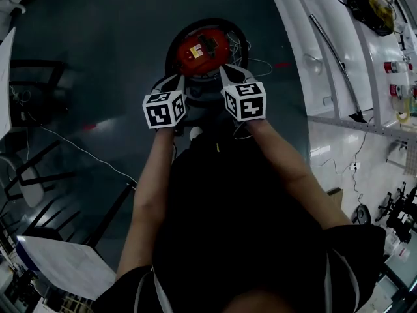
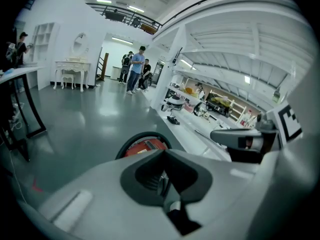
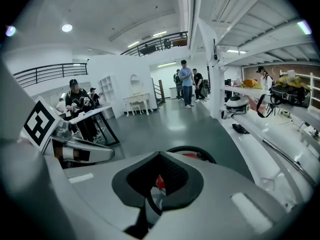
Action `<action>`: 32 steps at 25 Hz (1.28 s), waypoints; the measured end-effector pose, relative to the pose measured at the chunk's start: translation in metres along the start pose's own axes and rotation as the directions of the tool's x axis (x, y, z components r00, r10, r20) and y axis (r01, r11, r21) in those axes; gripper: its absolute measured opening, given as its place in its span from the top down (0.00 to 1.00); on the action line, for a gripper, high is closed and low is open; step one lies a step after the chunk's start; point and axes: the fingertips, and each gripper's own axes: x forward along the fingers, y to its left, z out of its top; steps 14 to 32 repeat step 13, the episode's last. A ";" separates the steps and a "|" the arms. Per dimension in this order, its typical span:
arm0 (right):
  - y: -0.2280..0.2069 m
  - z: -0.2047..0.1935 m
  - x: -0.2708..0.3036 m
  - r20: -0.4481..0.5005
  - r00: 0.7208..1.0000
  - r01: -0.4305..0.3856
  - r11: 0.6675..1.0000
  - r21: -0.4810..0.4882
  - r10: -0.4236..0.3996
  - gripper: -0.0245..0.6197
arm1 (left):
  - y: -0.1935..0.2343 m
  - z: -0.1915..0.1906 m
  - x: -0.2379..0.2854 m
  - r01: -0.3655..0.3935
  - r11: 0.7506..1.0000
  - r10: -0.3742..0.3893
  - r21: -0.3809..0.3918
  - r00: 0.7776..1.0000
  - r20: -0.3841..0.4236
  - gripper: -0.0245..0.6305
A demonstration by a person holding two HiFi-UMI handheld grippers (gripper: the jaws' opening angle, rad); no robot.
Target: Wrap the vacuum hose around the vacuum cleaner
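The red vacuum cleaner (image 1: 203, 47) stands on the dark floor just ahead of me, with the black hose (image 1: 218, 22) curled in a ring around it. My left gripper (image 1: 172, 81) and right gripper (image 1: 228, 72) hang side by side above its near edge, both pointing down at it. Both are shut with nothing between the jaws. In the left gripper view the vacuum cleaner (image 2: 145, 146) and hose (image 2: 131, 140) show just past the left gripper (image 2: 163, 165). The right gripper view shows the hose (image 3: 196, 149) beyond the right gripper (image 3: 159, 170).
A long white bench (image 1: 365, 142) with tools and bags runs along the right. A thin white cable (image 1: 78, 149) crosses the floor at left, near a dark table frame (image 1: 39, 168). Several people (image 2: 136, 69) stand far down the hall.
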 end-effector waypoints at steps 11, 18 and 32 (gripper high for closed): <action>0.004 -0.012 0.004 -0.016 0.999 -0.028 1.000 0.013 0.028 0.97 | -0.007 -0.014 0.008 0.005 1.000 -0.005 -0.005 1.000 -0.030 0.95; 0.003 -0.011 0.007 -0.019 0.999 -0.029 0.999 0.017 0.030 0.97 | -0.005 -0.014 0.010 0.001 1.000 -0.001 -0.006 0.999 -0.034 0.95; 0.003 -0.011 0.007 -0.019 0.999 -0.029 0.999 0.017 0.030 0.97 | -0.005 -0.014 0.010 0.001 1.000 -0.001 -0.006 0.999 -0.034 0.95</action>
